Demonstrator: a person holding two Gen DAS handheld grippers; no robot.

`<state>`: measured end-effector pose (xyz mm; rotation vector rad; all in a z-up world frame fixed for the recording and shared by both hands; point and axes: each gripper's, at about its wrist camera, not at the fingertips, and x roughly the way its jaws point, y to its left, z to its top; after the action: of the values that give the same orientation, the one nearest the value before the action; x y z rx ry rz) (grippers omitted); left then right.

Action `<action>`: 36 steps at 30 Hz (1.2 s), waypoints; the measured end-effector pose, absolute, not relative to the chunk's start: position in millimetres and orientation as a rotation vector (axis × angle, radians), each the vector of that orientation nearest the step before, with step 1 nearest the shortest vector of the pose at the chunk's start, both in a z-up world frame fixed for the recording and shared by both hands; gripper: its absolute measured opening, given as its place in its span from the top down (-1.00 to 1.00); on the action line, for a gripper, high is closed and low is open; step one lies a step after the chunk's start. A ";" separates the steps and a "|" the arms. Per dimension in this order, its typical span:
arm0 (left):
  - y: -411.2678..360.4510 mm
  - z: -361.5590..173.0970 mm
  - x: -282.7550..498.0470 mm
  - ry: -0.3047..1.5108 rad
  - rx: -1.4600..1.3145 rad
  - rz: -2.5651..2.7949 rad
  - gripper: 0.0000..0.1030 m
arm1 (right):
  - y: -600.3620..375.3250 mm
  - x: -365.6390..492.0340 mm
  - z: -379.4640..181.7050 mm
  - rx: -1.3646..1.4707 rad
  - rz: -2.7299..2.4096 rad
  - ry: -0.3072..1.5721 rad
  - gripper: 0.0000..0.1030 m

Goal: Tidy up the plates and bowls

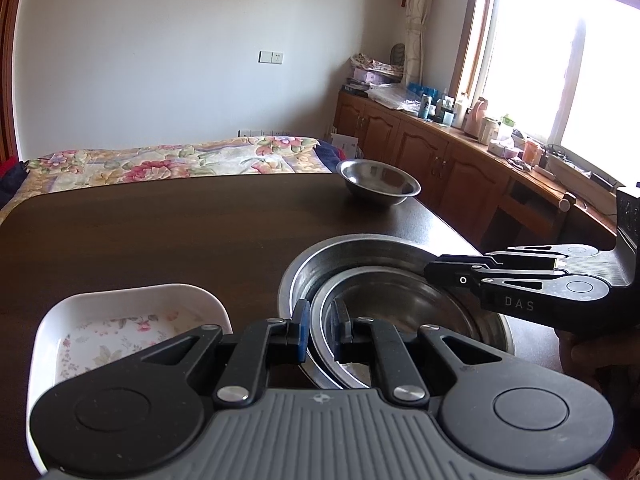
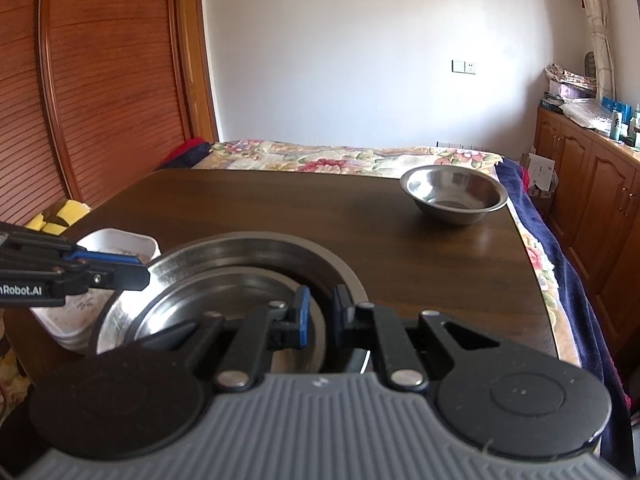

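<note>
Left wrist view: the left tool [image 1: 322, 330] pinches the near rim of a small steel bowl [image 1: 400, 312] nested in a big bowl [image 1: 360, 252] on the tabletop [image 1: 160, 232].
Right wrist view: the right tool [image 2: 322, 316] clamps the small bowl's opposite rim.

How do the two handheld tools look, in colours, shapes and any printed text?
Both are alike: a grey ribbed body, black round hubs, black linkage arms with silver rivets, and blue pads on the fingers. The left tool shows white lettering "nRobot.AI" on its side in the right wrist view; the right tool shows "DAS" in the left wrist view.
</note>
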<state>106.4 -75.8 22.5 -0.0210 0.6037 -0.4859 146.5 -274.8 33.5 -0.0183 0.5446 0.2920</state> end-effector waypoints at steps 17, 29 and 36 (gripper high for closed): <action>-68.0 36.9 102.3 0.532 0.002 -0.473 0.77 | -294.7 147.0 49.6 -0.002 0.237 0.451 0.73; -73.0 43.1 124.6 0.523 0.042 -0.464 0.77 | -312.1 162.5 48.6 -0.009 0.199 0.418 0.73; -79.2 42.7 142.3 0.532 0.059 -0.471 0.77 | -322.1 174.1 45.5 -0.026 0.188 0.414 0.73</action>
<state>142.3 -79.2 42.7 0.0585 0.5317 -0.4710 174.1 -322.1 45.5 -0.0256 0.4140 0.1879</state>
